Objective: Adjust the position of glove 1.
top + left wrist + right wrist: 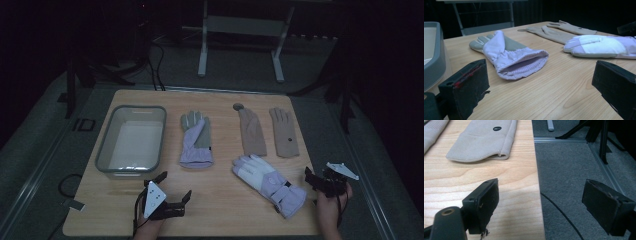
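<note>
A: Where do the hands sit?

B: Both are at the near edge of the pale wooden table (215, 210). The left gripper (175, 187) rests low on the wood just in front of the grey-rimmed clear plastic tub (102, 150), jaws spread wide with nothing between them. In the left gripper view it faces the ribbed cuff of the lilac fabric glove with the grey palm (509, 53).

A: And the other one?

B: The right gripper (316, 181) hangs at the table's right edge, jaws likewise released and empty. In the right gripper view one jaw stands over the wood and the other over the grey carpet floor (574, 170), with a thin black cable (561, 215) lying on it.

A: What lies nearest to it?

B: The padded lilac-and-white winter glove (267, 180), lying slantwise on the table just to its left, cuff toward the person. Beyond it lie two beige knit gloves (270, 132) side by side, fingers pointing away. One bears a small dark round mark, perhaps a button; the light is too dim to tell.
</note>
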`<state>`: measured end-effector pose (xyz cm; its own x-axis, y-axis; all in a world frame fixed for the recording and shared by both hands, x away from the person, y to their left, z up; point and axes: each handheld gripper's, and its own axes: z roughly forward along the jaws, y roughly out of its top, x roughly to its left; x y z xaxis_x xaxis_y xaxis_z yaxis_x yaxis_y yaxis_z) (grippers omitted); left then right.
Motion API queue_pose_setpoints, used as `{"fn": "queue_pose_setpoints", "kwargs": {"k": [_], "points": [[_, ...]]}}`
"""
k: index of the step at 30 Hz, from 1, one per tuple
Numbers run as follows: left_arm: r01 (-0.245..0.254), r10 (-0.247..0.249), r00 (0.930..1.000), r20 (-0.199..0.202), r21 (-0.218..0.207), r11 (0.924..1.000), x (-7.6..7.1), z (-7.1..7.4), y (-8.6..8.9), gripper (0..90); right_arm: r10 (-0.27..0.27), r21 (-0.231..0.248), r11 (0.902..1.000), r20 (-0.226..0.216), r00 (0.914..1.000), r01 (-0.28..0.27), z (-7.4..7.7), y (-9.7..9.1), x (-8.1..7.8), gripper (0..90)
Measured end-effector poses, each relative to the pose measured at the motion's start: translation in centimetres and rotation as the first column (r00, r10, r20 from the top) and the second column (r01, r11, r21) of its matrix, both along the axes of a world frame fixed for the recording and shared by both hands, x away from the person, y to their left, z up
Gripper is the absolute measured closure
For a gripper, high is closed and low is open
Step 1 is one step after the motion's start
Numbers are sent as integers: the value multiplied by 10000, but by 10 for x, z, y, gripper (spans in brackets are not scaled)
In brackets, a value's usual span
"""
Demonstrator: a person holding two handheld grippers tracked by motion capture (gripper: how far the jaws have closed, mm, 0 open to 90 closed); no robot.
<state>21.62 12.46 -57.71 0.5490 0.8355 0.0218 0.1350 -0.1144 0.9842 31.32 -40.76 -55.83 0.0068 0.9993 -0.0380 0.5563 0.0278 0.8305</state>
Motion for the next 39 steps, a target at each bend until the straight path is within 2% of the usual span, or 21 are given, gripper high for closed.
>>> {"fn": "queue_pose_setpoints", "kwargs": {"k": [3, 5, 7, 9, 10, 14, 15, 20, 24, 27, 30, 32, 34, 35, 37, 39], "points": [[-16, 16, 10000, 3, -8, 10000, 0, 0, 0, 11, -37, 100, 9999, -28, 10000, 37, 0, -1, 0, 140], [19, -19, 10000, -24, -157, 9999, 0, 0, 2, 11, 45, 206, 9998, -132, 9999, -42, 0, -2, 1, 140], [23, -24, 10000, -59, -252, 9997, 1, 0, 3, 11, -105, -46, 9999, -323, 9994, 103, 2, -3, 1, 144], [30, -32, 10000, -45, -308, 9995, 0, 0, 3, 11, -116, 85, 9999, -451, 9989, 120, 6, -4, 2, 154], [44, -45, 10000, -33, -310, 9995, 0, 0, 4, 11, -258, 292, 9992, -411, 9988, 270, 15, -7, 1, 191], [62, -62, 10000, -1, -281, 9996, 0, 0, 3, 11, -397, -188, 9991, -246, 9989, 392, 40, -6, 1, 173], [75, -75, 10000, 5, -256, 9996, 0, 0, 3, 11, -336, -173, 9993, -232, 9992, 332, 47, -5, 2, 164], [84, -85, 9999, -53, -292, 9995, 1, 0, 4, 11, 173, -525, 9985, -217, 9996, -185, 86, 8, 12, 117], [53, -57, 9999, -119, -394, 9992, 1, 0, 4, 11, 714, -220, 9972, 73, 9974, -712, 114, 20, 21, 116], [83, -86, 9999, -94, -334, 9994, 1, 0, 4, 11, 1083, -299, 9938, 416, 9933, -1071, 133, 32, 28, 116], [109, -113, 9999, -90, -377, 9992, 1, 0, 4, 11, 1308, -253, 9912, 504, 9901, -1296, 150, 45, 36, 116], [124, -129, 9999, -107, -455, 9989, 1, 0, 5, 11, 1464, -53, 9892, 469, 9881, -1463, 161, 53, 43, 116], [150, -156, 9998, -115, -465, 9988, 1, 0, 5, 11, 1557, 70, 9877, 444, 9868, -1562, 164, 56, 46, 116], [152, -158, 9998, -118, -457, 9988, 1, 0, 5, 11, 1754, 352, 9836, 422, 9836, -1769, 174, 66, 54, 116], [190, -195, 9998, -104, -421, 9989, 1, 0, 5, 11, 1904, 626, 9793, 377, 9810, -1925, 181, 77, 60, 111], [200, -204, 9997, -109, -415, 9989, 1, 0, 5, 11, 2290, 1128, 9660, 435, 9725, -2325, 186, 88, 65, 106]]}}
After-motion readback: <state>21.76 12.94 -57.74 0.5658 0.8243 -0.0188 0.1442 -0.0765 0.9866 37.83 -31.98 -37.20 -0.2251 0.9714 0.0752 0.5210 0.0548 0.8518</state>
